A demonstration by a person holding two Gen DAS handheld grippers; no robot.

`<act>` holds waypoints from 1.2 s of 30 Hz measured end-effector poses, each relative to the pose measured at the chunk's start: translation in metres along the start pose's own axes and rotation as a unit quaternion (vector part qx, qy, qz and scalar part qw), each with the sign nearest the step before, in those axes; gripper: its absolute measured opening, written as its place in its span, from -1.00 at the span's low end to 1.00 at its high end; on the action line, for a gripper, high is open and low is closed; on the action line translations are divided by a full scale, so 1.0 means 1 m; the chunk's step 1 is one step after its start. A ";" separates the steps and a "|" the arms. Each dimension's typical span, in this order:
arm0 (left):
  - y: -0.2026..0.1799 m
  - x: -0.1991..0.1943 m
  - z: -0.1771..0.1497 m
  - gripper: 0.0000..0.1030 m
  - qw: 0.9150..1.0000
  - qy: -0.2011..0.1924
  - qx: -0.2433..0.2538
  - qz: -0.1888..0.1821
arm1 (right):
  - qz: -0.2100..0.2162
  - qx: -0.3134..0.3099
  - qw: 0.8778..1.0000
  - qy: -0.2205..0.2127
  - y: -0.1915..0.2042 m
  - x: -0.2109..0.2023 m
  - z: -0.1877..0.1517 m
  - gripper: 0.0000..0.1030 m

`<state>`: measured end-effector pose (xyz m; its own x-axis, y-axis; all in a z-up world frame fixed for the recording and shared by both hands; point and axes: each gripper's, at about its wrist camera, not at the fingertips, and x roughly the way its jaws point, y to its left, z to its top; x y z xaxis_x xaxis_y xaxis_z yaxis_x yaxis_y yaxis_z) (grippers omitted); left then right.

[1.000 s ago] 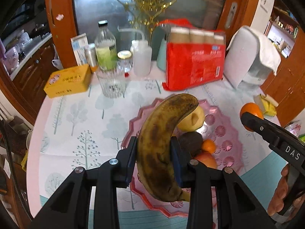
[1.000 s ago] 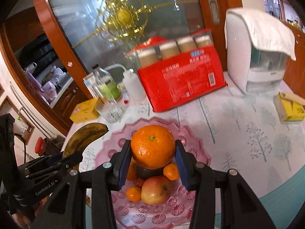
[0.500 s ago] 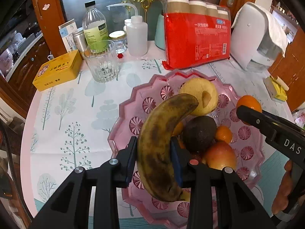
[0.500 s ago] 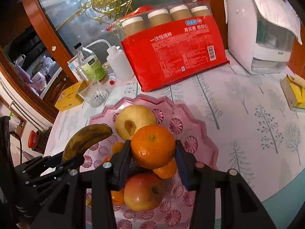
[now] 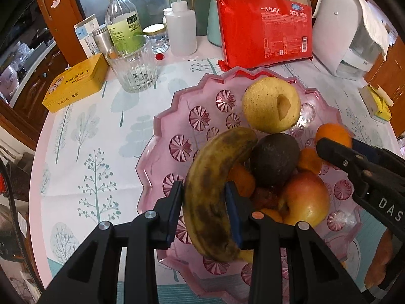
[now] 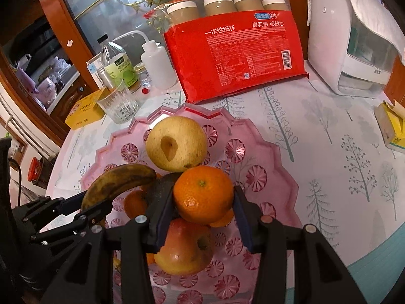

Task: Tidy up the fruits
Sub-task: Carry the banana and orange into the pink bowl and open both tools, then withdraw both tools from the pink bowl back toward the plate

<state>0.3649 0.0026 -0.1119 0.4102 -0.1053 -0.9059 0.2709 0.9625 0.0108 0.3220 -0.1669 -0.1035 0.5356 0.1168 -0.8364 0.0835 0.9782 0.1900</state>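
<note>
Left wrist view: over the pink bowl (image 5: 162, 136), the left gripper (image 5: 203, 215) clamps a spotted banana (image 5: 215, 190). Above the bowl's fruit pile, the right gripper (image 6: 202, 217) has an orange (image 6: 202, 193) between its opening jaws, its pads touching the orange.

Glossy pink plastic dish (image 5: 162, 152), dull mottled banana (image 5: 212, 192)

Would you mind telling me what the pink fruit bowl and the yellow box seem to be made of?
The fruit bowl looks like translucent pink plastic or pressed glass: glossy, with moulded starbursts and the cloth showing through. The yellow box looks like painted tin, smooth with a lid seam; I can't be sure.
</note>
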 end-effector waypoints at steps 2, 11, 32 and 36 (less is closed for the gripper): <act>-0.001 -0.005 0.000 -0.13 1.000 -0.010 0.004 0.008 | -0.003 -0.003 1.000 -0.005 0.001 -0.003 -0.001 -0.03; -0.004 -0.032 -0.005 0.57 0.999 -0.032 0.012 0.027 | 0.003 0.000 1.000 -0.023 0.001 -0.027 -0.002 0.21; -0.009 -0.125 -0.053 0.60 0.997 -0.076 -0.015 0.027 | 0.019 0.001 0.998 -0.059 -0.009 -0.133 -0.049 0.21; -0.018 -0.150 -0.073 0.62 0.996 -0.085 -0.020 0.026 | 0.019 0.012 0.998 -0.067 -0.017 -0.159 -0.071 0.21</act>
<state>0.2346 0.0193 -0.0070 0.5650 -0.0932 -0.8198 0.2118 0.9767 0.0349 0.1757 -0.1898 -0.0101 0.6455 0.1285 -0.7528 0.0800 0.9690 0.2339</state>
